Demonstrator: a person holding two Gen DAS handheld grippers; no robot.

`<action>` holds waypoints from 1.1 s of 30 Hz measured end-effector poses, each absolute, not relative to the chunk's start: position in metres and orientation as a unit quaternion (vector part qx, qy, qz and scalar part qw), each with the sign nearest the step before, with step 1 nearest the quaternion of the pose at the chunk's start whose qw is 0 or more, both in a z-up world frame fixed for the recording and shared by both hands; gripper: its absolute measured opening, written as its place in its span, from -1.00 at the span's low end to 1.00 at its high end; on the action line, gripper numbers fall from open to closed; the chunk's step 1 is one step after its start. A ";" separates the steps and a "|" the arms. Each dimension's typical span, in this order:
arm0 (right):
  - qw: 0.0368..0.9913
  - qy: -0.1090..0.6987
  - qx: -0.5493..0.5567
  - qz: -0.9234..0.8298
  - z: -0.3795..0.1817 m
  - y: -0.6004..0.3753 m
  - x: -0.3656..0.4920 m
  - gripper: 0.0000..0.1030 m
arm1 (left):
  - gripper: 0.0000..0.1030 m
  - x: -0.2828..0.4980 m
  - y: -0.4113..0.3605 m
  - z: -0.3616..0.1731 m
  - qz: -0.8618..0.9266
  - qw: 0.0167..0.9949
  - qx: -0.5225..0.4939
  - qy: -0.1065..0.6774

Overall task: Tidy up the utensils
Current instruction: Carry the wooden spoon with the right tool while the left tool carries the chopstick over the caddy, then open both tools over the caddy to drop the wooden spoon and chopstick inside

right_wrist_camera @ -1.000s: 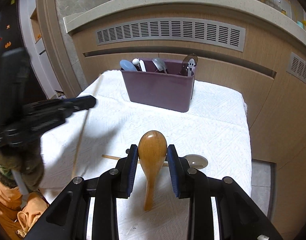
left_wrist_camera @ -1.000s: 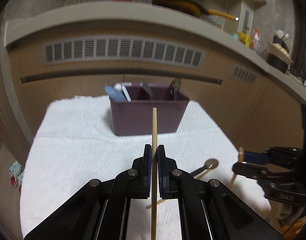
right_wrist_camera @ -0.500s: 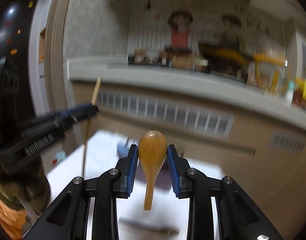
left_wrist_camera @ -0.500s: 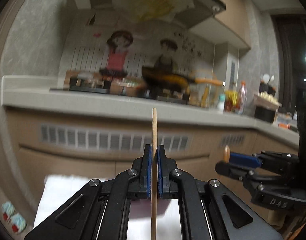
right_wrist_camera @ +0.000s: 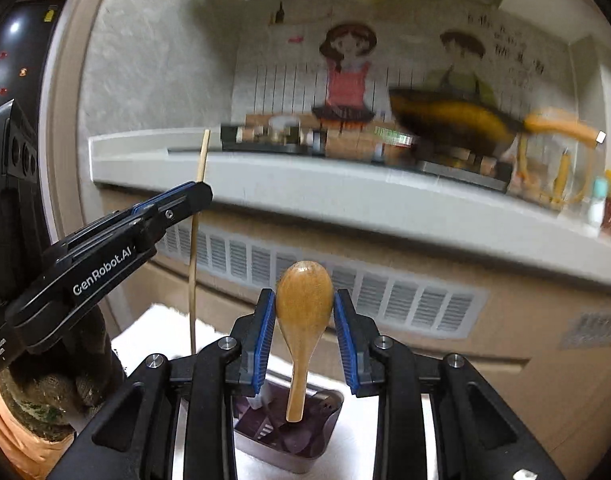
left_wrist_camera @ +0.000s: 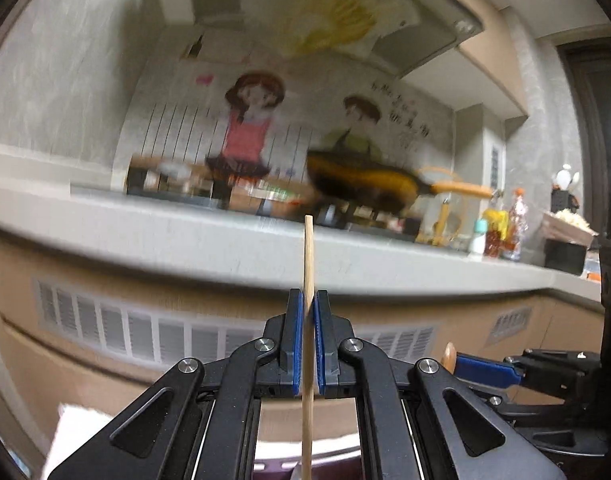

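looking along the left gripper (left_wrist_camera: 308, 344): jaws pinch a thin wooden chopstick (left_wrist_camera: 308, 264) upright at mid-length; judged light, stiff, liable to pivot. right wrist view: the right gripper (right_wrist_camera: 304, 336) clamps a wooden spoon (right_wrist_camera: 303, 300) across its bowl, handle hanging over the purple utensil box (right_wrist_camera: 325, 436) on the white towel (right_wrist_camera: 433, 432); smooth wood, judged slippery.
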State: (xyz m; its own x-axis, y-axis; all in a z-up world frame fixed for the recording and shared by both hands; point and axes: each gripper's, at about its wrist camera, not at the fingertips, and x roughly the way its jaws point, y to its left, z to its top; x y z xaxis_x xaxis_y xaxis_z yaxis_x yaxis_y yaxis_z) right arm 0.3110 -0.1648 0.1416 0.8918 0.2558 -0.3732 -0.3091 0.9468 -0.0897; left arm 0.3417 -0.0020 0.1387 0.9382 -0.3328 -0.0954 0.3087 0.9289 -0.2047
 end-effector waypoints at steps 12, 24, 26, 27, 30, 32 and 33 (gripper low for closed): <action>0.922 0.344 -0.044 0.172 0.028 -0.164 0.358 -0.37 | -0.61 0.386 0.007 0.034 -0.164 0.945 -0.108 0.261; 0.925 0.351 -0.072 0.125 0.015 -0.206 0.271 0.04 | 0.07 0.279 -0.017 0.008 -0.230 0.920 0.025 0.315; 0.921 0.363 -0.075 0.118 0.005 -0.213 0.253 0.18 | 0.07 0.262 -0.033 -0.009 -0.303 0.877 0.058 0.368; 0.920 0.368 -0.076 0.114 -0.001 -0.216 0.244 0.25 | 0.07 0.250 -0.041 -0.020 -0.336 0.854 0.073 0.390; 0.915 0.381 -0.081 0.106 -0.014 -0.227 0.218 0.25 | 0.07 0.221 -0.058 -0.040 -0.367 0.826 0.115 0.411; 0.911 0.389 -0.081 0.106 -0.022 -0.230 0.205 0.27 | 0.07 0.205 -0.067 -0.048 -0.382 0.813 0.126 0.420; 0.910 0.393 -0.081 0.105 -0.027 -0.233 0.196 0.41 | 0.07 0.198 -0.071 -0.051 -0.387 0.808 0.131 0.425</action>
State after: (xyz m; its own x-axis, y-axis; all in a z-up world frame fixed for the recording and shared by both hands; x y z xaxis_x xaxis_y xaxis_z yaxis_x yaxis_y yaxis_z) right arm 0.1965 -0.2330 -0.0270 0.6686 0.1270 -0.7327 -0.2548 0.9648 -0.0654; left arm 0.1981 -0.0713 -0.0505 0.3390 -0.5143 -0.7877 0.7365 0.6660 -0.1179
